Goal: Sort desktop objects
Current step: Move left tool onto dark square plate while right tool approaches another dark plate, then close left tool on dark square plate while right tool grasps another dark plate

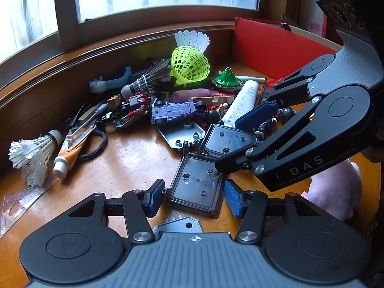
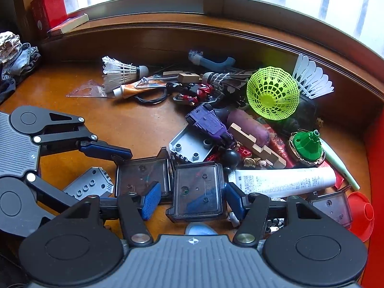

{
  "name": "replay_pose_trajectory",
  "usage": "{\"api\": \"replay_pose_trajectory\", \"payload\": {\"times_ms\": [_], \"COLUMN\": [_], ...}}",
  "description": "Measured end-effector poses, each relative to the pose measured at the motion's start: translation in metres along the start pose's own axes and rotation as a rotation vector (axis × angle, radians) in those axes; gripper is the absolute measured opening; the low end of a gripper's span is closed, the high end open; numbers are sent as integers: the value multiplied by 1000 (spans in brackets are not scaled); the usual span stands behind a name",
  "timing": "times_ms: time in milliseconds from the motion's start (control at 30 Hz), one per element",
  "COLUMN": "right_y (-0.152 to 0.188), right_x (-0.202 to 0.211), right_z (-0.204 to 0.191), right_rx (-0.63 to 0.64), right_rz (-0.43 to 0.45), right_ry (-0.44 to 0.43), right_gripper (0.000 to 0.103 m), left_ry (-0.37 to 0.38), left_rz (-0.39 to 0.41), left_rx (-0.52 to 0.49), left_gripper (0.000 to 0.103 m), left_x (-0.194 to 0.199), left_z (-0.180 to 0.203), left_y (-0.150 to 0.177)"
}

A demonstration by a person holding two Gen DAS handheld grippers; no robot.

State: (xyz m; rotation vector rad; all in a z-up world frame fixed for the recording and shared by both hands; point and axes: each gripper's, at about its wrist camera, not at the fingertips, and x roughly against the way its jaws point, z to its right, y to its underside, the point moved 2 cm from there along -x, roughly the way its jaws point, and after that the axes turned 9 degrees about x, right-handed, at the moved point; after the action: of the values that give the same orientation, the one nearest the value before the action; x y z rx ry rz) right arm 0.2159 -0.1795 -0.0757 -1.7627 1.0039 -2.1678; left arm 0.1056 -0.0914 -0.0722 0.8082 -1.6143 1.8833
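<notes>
Two dark clear plastic cases lie side by side on the wooden desk. My left gripper (image 1: 194, 195) is open, with its blue pads either side of the nearer case (image 1: 196, 184). My right gripper (image 2: 190, 200) is open around the other case (image 2: 198, 192), which also shows in the left wrist view (image 1: 228, 139). The right gripper (image 1: 240, 141) reaches in from the right in the left wrist view. The left gripper (image 2: 134, 172) straddles its case (image 2: 142, 175) in the right wrist view.
A pile holds a neon green shuttlecock (image 2: 272, 93), white feather shuttlecocks (image 1: 33, 152), a purple toy car (image 1: 177, 112), a white tube (image 2: 285, 180), a green top (image 2: 307, 146) and grey plates (image 2: 189, 144). A red box (image 1: 276, 45) stands right. A pink plush (image 1: 336, 189) lies near.
</notes>
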Motion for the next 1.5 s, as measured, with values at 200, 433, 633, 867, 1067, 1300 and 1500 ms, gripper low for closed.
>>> {"api": "replay_pose_trajectory", "payload": {"times_ms": [200,433,633,867,1067,1300,1500], "right_y": [-1,-5,-6,0,1,-2,-1], "right_x": [1,-3,-4,-1,-6,-9,0], "right_z": [3,-4,-4,7,0,-1,0], "right_rx": [12,39,50,29,85,83,43], "right_rz": [-15,-13,-8,-27,-42,-31,5], "right_ry": [14,10,17,57,49,14,22], "right_gripper": [60,62,62,56,57,54,53], "left_ry": [-6,-19,-26,-34,-47,-59,-83], "left_rz": [3,11,11,12,-4,12,46], "left_rx": [4,44,41,38,25,54,89], "left_gripper": [53,34,40,52,50,49,49], "left_x": [2,13,11,9,3,7,17], "left_z": [1,-4,0,3,11,5,1], "left_y": [0,-1,-2,-2,1,-2,-8]}}
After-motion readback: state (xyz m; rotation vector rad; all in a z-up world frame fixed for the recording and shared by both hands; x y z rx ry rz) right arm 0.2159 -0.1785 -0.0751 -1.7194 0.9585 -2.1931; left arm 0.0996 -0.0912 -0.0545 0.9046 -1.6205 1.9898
